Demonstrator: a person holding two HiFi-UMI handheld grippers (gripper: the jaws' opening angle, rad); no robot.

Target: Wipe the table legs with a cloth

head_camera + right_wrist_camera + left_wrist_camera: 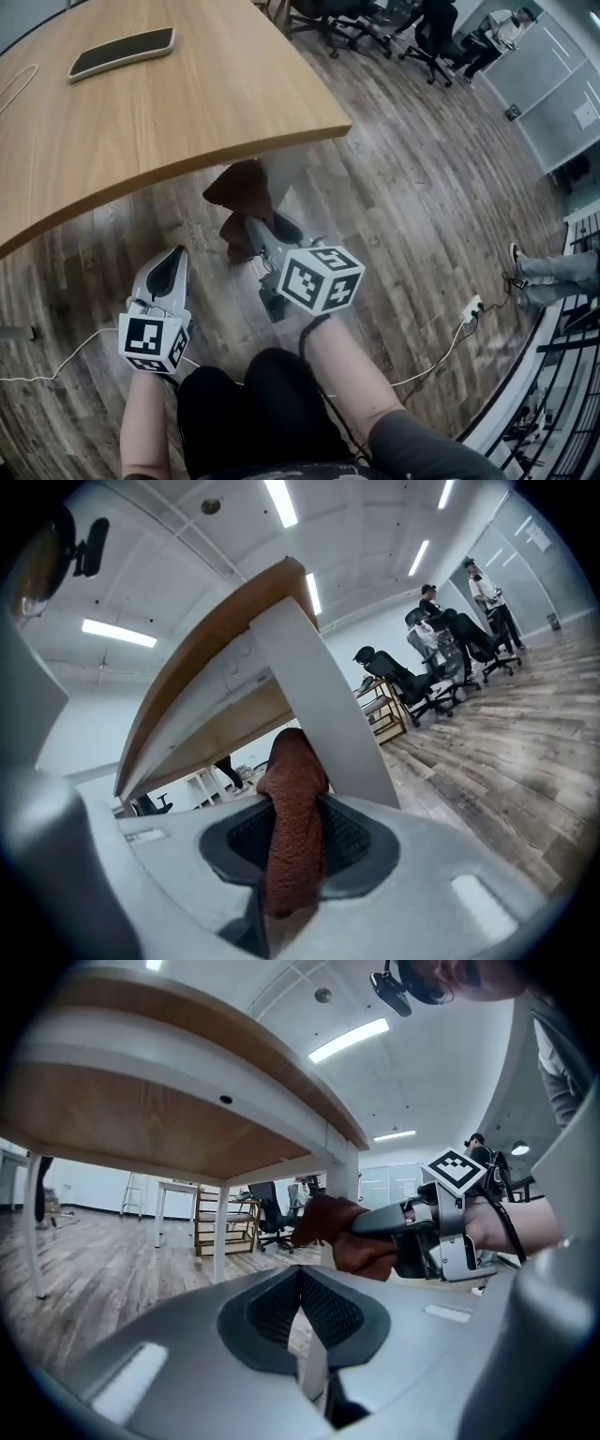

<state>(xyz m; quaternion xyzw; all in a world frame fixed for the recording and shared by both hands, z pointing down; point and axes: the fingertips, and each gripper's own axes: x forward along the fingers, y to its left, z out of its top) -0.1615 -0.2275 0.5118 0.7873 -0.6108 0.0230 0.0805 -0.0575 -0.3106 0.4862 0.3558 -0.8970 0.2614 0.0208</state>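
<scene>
Beneath tabletop (187, 103), leg (328, 714) unseen overhead; right hand-held gripper (291, 808) clamps cloth (292, 757).

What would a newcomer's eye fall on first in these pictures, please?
Most striking is the brown cloth clamped in the right gripper, held up by the white table leg under the wooden table. The left gripper hangs shut and empty beside it. What looks like a dark phone lies on the tabletop.
</scene>
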